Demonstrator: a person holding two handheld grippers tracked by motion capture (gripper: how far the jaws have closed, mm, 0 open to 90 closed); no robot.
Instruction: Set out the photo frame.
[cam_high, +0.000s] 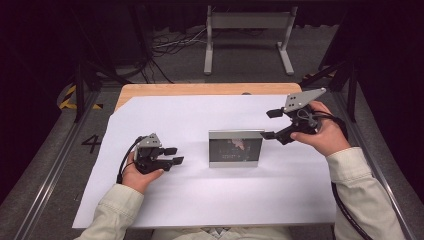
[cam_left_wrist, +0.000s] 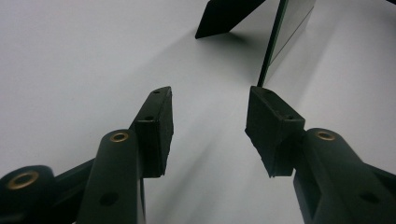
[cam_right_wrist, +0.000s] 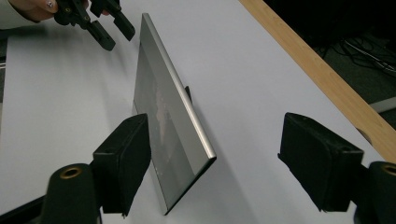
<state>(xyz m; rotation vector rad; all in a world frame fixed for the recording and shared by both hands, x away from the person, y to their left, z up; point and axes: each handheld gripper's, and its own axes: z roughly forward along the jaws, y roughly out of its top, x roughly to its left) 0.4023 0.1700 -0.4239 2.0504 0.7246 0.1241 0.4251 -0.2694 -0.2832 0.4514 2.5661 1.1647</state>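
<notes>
White sheet (cam_high: 200, 200) over wooden table (cam_high: 200, 89), grey metal stand (cam_high: 248, 22), floor cables (cam_high: 172, 42)

A picture frame (cam_high: 235, 148) stands upright on the sheet (cam_high: 200, 195) covering the worktop (cam_high: 150, 90), between the two tongs: left tongs (cam_high: 173, 155) well apart on its left, right tongs (cam_high: 270, 124) near its upper right corner.

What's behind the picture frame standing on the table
A dark prop leg slants from the picture frame down to the white sheet behind it. The frame's back panel faces away, so that stays unseen.
</notes>
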